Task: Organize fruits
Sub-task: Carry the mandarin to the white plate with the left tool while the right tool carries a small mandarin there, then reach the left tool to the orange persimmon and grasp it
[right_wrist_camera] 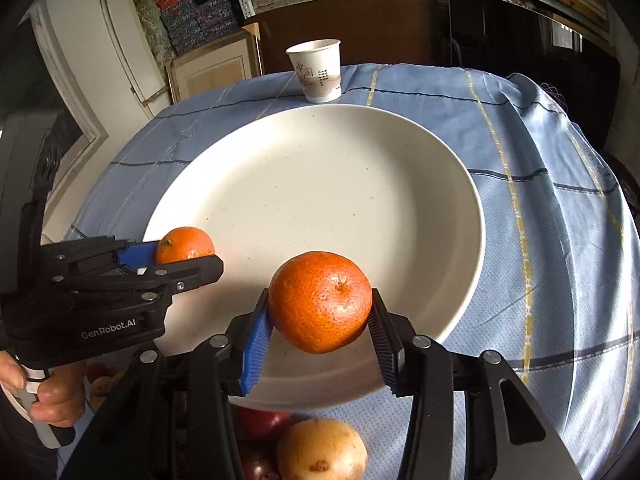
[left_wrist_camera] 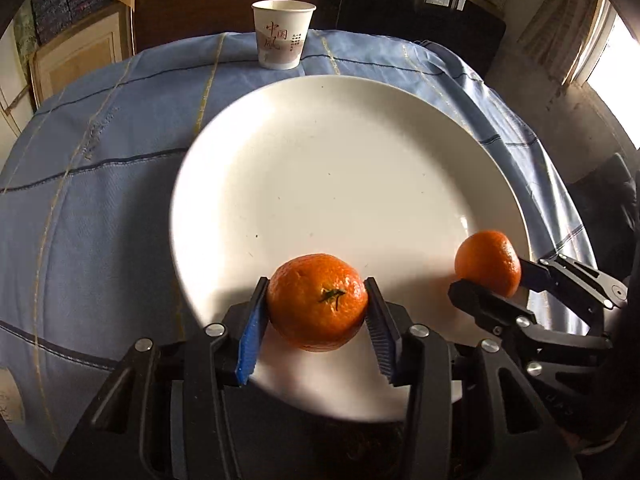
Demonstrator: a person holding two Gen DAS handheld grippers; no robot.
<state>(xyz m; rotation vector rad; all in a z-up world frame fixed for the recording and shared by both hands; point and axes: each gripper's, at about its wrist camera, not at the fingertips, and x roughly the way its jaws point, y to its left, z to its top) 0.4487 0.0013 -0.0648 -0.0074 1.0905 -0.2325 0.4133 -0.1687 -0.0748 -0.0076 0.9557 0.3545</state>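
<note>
— Both grippers clench a mandarin each: left gripper [left_wrist_camera: 317, 307] lower centre, right gripper [right_wrist_camera: 320, 307] likewise, over the plate [left_wrist_camera: 320, 128].

— Lower them until the fruit touches, well apart, then let go gently so neither rolls off the rim.

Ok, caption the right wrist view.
Right tool holds an orange over the white plate.
</note>
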